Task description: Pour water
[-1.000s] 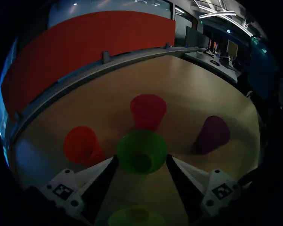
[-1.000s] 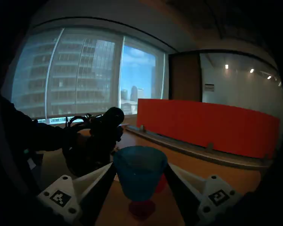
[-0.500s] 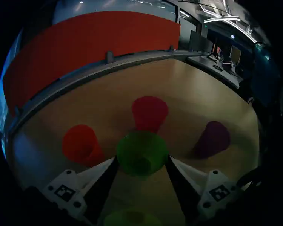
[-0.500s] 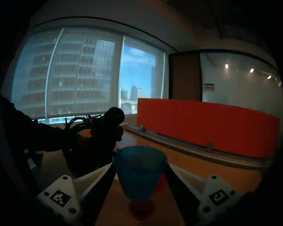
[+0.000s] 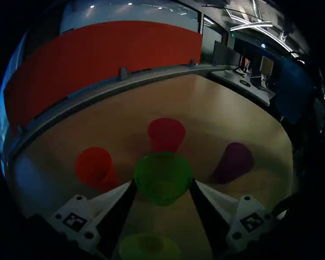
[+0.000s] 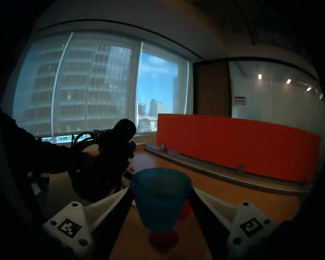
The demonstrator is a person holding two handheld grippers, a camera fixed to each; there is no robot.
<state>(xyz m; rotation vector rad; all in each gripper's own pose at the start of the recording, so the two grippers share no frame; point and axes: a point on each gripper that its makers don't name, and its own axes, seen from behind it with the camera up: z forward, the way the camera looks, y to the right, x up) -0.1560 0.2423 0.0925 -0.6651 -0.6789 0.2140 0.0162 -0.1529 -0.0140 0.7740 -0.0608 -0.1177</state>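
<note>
Left gripper (image 5: pixel 162 184) clamps a green cup (image 5: pixel 163 173) above the table (image 5: pixel 232 104); right gripper (image 6: pixel 161 193) clamps a blue cup (image 6: pixel 161 203). Pouring well likely means aligning rims, then tilting slowly.

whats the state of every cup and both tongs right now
green cup: upright, gripped in the left tongs
blue cup: upright, gripped in the right tongs
red cup: standing on the table, untouched
orange cup: standing on the table, untouched
purple cup: standing on the table, untouched
how full any cup is: too dark to tell
</note>
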